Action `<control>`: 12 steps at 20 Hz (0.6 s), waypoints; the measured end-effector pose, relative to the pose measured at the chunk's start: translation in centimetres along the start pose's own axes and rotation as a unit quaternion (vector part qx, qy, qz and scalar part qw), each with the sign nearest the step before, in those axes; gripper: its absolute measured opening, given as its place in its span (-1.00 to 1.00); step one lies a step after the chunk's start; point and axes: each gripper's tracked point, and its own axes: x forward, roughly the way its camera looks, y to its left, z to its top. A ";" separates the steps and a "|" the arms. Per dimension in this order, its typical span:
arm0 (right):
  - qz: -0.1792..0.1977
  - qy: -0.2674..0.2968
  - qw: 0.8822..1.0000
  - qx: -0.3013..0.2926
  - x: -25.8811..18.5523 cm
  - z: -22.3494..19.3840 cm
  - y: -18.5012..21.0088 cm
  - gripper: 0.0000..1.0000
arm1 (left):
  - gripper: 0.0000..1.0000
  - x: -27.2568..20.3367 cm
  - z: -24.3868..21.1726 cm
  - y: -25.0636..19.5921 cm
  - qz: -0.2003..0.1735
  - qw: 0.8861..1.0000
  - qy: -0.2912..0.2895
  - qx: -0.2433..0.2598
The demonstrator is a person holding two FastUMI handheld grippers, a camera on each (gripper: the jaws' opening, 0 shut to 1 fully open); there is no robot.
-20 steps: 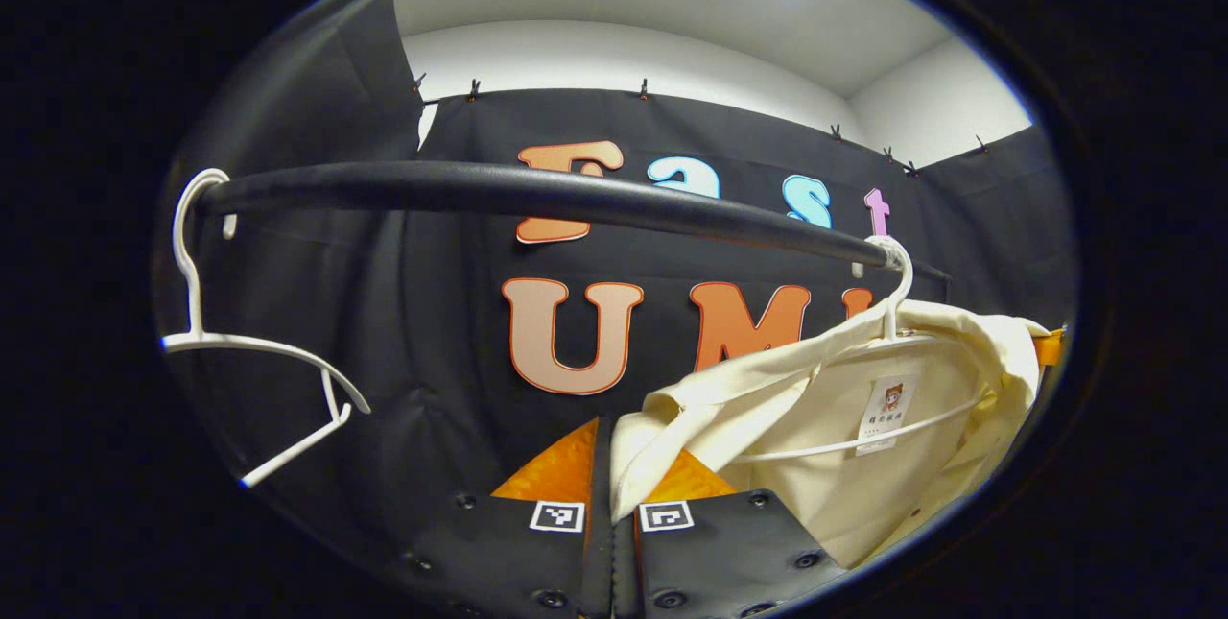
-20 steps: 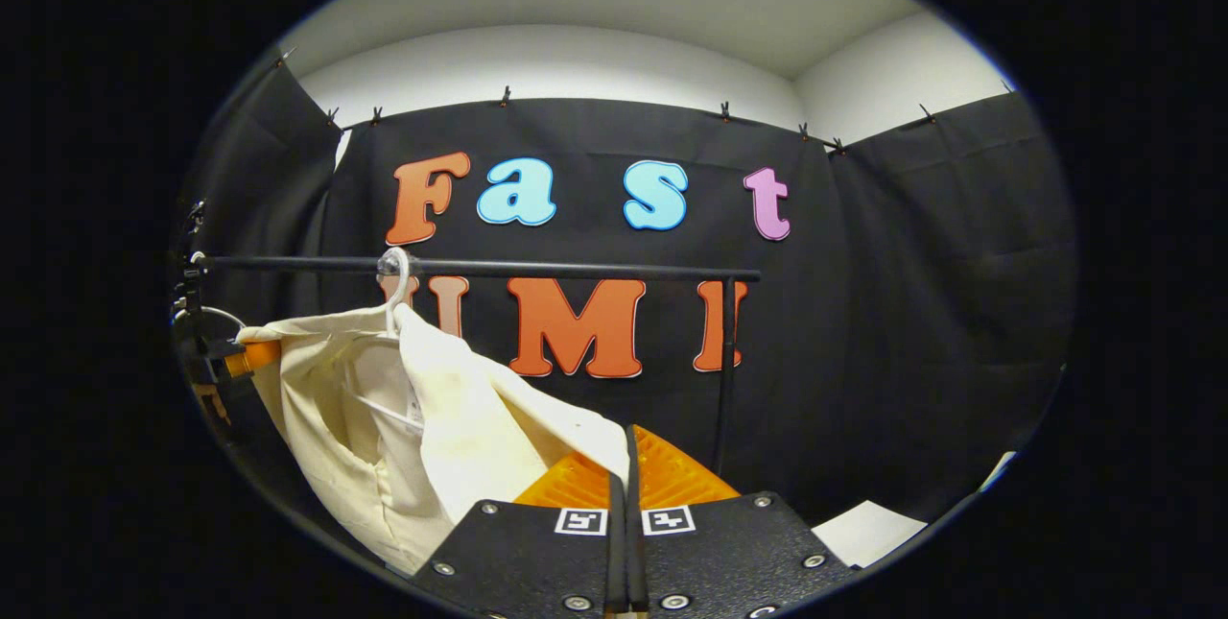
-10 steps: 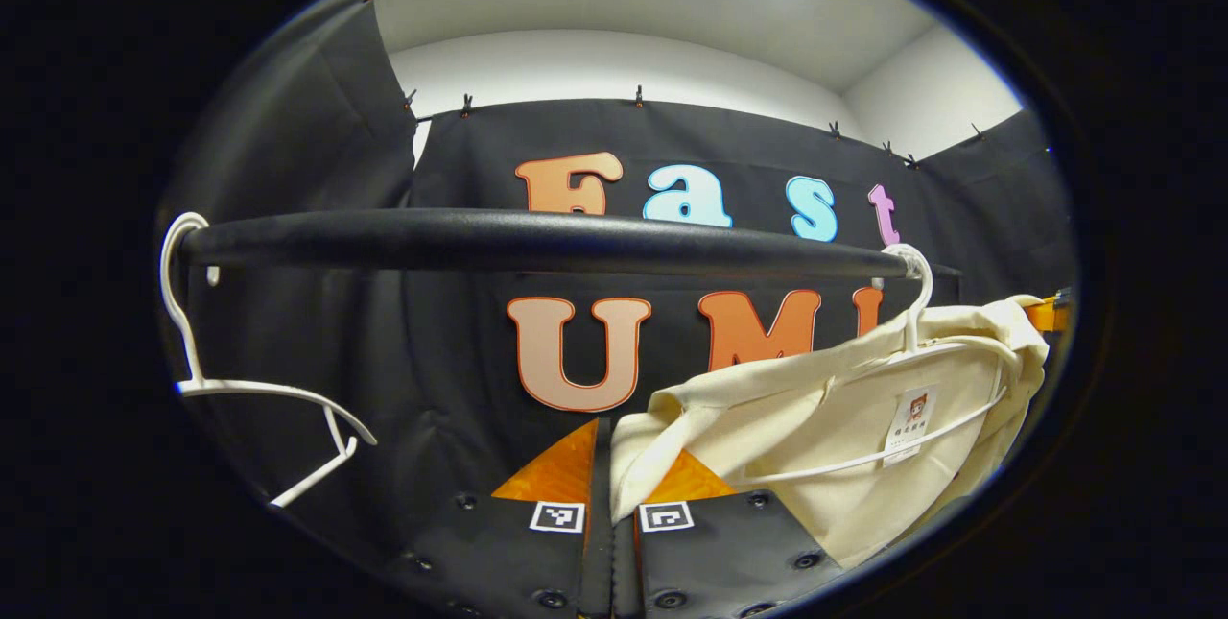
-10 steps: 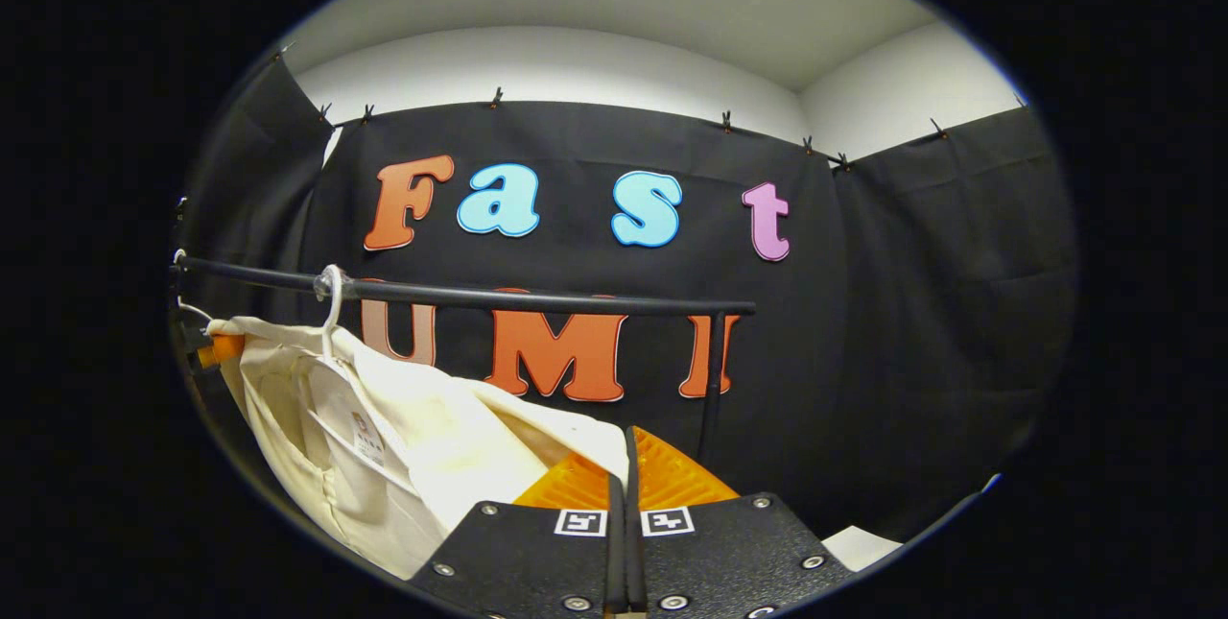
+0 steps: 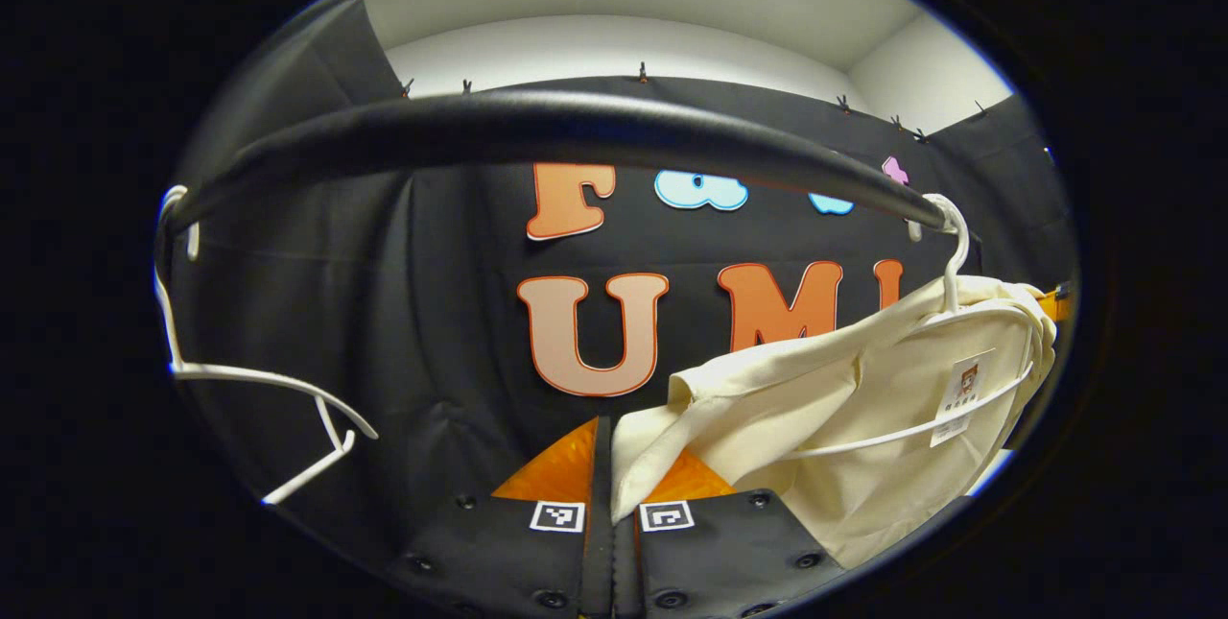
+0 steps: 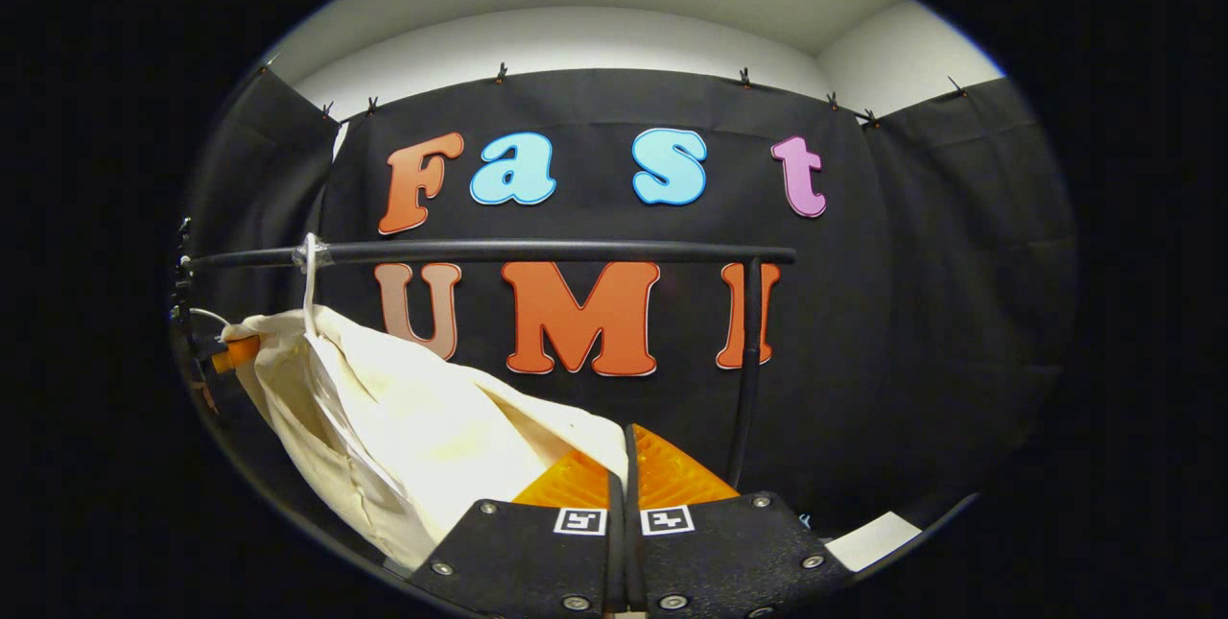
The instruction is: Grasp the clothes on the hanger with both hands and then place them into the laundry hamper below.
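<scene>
A cream garment [image 5: 844, 427] hangs on a white hanger [image 5: 950, 259] hooked over the black rail [image 5: 537, 125], at the right of the left gripper view. My left gripper [image 5: 606, 441] is shut on the garment's left edge, which is drawn down between its fingers. In the right gripper view the same garment [image 6: 403, 427] hangs at the left below its hanger hook [image 6: 310, 278] on the rail [image 6: 537, 251]. My right gripper [image 6: 628, 441] is shut on its right edge. The cloth stretches taut between the hanger and each gripper.
An empty white hanger [image 5: 249, 379] hangs at the rail's left end in the left gripper view. The rail's upright post [image 6: 743, 379] stands just right of my right gripper. A pale patch [image 6: 868, 537] lies low at the right.
Both grippers stay shut on the garment. In the left gripper view the rail now sits higher and looms larger. In the right gripper view the hanger hook has shifted left.
</scene>
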 end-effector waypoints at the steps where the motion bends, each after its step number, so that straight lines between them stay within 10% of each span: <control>1: 0.005 0.001 1.000 0.001 0.1 -0.5 0.0 -1.00 | -0.86 0.3 -0.2 0.0 0.000 1.000 0.001 -0.004; 12: 0.051 0.043 0.996 0.057 3.0 -7.0 1.2 -1.00 | -0.86 1.6 -4.2 1.0 0.041 0.998 0.032 0.035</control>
